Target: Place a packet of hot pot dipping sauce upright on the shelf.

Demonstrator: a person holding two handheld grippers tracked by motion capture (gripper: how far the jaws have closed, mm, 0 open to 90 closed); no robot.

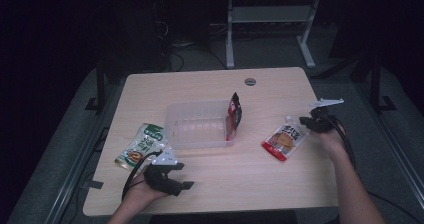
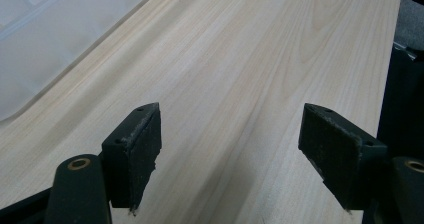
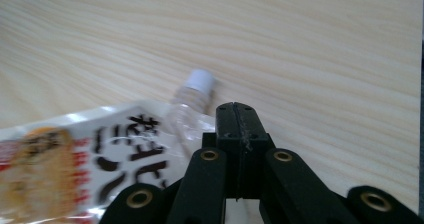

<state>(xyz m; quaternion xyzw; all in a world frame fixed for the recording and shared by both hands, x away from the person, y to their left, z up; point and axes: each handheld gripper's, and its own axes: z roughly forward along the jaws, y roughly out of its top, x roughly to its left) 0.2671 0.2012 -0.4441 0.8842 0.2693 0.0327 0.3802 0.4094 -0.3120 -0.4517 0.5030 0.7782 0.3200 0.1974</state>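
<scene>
Clearly the right gripper (image 3: pixel 239 119) is fully closed on nothing, just beside the spouted pouch (image 1: pixel 283 140) lying at right centre of the desk (image 1: pixel 215 184), so it may push the pouch away instead of gripping.

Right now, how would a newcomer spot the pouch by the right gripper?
Start at the clear bin in the middle of the table. Go toward the table's right edge: the pouch lies flat there, beside the right gripper. Unlike the green pouch and the dark pouch, it is red and white with a white-capped spout.
</scene>
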